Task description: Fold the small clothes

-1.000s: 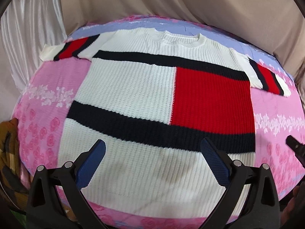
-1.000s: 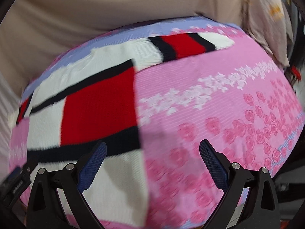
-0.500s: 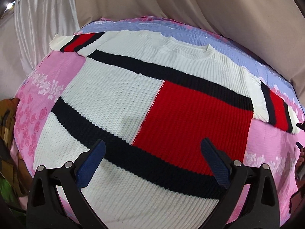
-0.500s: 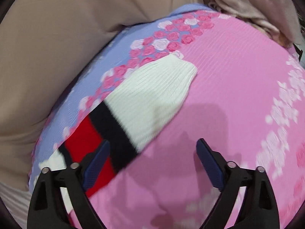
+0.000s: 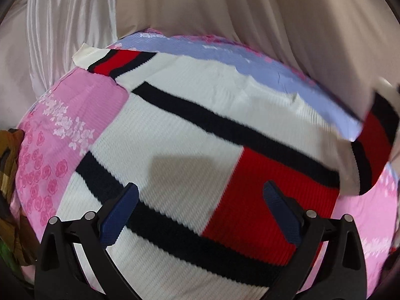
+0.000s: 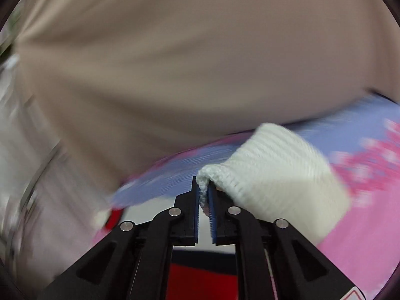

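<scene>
A white knit sweater (image 5: 190,135) with black bands and a red block lies spread flat on the pink bedsheet (image 5: 82,105). My left gripper (image 5: 200,200) is open and empty, hovering over the sweater's lower body. My right gripper (image 6: 205,192) is shut on the white cuff (image 6: 275,170) of the sweater's right sleeve. That sleeve (image 5: 375,145) is lifted off the sheet at the right edge of the left wrist view. The left sleeve (image 5: 115,61) lies flat at the far left.
The sheet has a lilac band (image 5: 250,57) along its far edge and pink rose prints (image 5: 42,175) at the left. Beige curtains (image 5: 225,7) hang behind. A brown patterned cloth (image 5: 10,175) lies off the left edge.
My right gripper has closed on the right sleeve's cuff and lifted it. My left gripper has moved forward over the sweater, still open.
</scene>
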